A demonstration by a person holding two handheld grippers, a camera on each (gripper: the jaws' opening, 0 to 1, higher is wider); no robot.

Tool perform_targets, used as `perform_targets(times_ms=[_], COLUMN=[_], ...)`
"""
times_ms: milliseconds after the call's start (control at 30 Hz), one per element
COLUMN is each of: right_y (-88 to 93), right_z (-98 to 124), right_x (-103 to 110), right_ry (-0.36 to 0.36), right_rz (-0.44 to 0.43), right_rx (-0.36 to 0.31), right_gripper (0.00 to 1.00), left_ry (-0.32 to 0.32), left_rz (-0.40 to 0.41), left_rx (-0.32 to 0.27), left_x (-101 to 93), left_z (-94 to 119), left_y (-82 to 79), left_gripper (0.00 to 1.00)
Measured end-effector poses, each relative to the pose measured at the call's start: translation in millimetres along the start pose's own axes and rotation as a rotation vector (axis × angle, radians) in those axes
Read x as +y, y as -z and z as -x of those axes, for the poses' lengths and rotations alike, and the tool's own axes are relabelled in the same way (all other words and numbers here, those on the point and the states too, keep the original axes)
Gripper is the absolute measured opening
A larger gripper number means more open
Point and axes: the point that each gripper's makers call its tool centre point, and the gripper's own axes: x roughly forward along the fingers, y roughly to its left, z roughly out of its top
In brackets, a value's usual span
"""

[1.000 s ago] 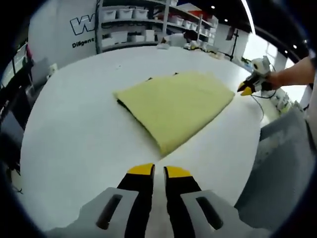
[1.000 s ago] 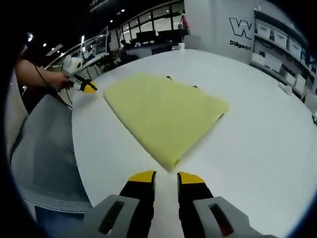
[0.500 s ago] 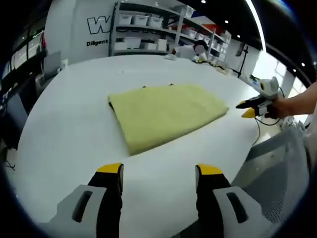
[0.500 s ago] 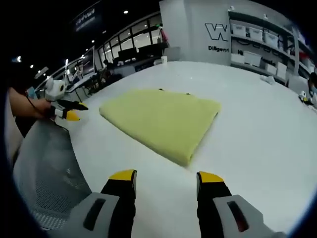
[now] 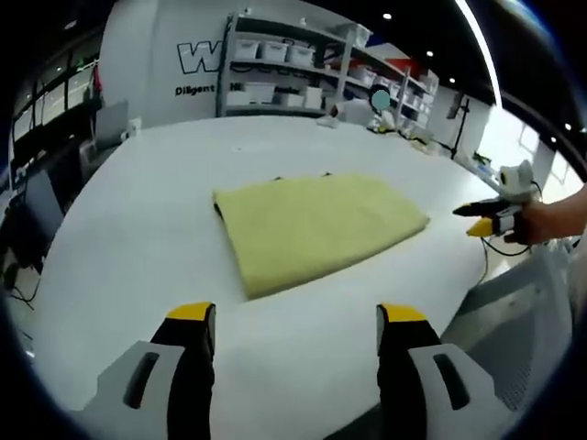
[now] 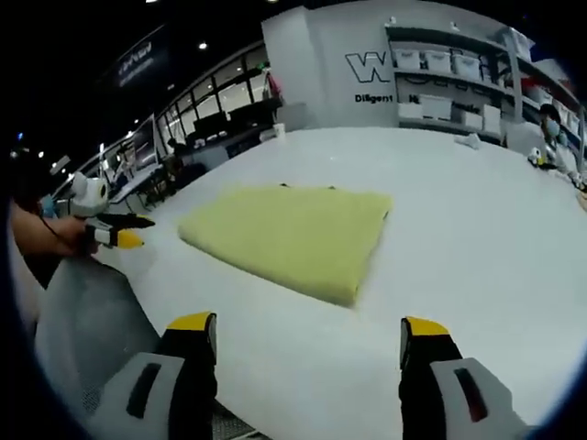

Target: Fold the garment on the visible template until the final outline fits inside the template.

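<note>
The white table (image 5: 119,238) spreads wide under both my claws, and I hold both back at its near edge, off the cloth, so that the whole fold can be judged without my jaws in the way. The yellow garment (image 5: 316,227) lies in the middle of the table, well apart from either claw, folded into a compact, thick rectangle with straight edges and a soft, rounded fold along the near side. Its surface is flat and smooth. Small dark marks peek out at its far edge (image 6: 282,186); I take them for bits of the template beneath, though they are too small to be sure, and if so the outline covers nearly all of it. My left gripper (image 5: 298,316) hangs with its yellow-tipped jaws spread wide, nothing between them. My right gripper (image 6: 309,323) is likewise wide apart and empty, and it shows again from the left gripper view at the table's side (image 5: 484,220). The fold looks finished to me.
</note>
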Motion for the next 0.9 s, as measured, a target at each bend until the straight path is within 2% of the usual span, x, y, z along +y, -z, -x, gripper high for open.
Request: perform_targets(times_ms=[100,200,300,533,900], right_y=[0.5,1.9,1.6,-0.4,-0.9], right_z=[-0.4,-1.3,-1.0,-0.2,-3.5], right_x=[4.2,8.0,10.1,10.8,13.1], right_ry=[-0.006,-0.015,-0.018,-0.024,-0.031], right_rz=[0.012,0.014,0.017,0.018,0.017], right_rx=[0.002,0.006,0.008,0.006,0.005], right_gripper=[0.85,0.89,0.92,0.97,0.99], left_ry=[-0.001,0.006,0.002,0.007,-0.004], left_rz=[0.007,0.058,0.054,0.016,0.030], left_rx=[-0.023,-0.069,-0.070,-0.054,-0.055], left_x=[0.5,0.3,-0.2,-4.2,-0.4], left_z=[0.5,0.4,1.1,-0.1,1.8], left_y=[-3.9,-12.5,-12.8,-9.9,-8.7], left_gripper=[0.71,0.82,0.89,0.88,0.86])
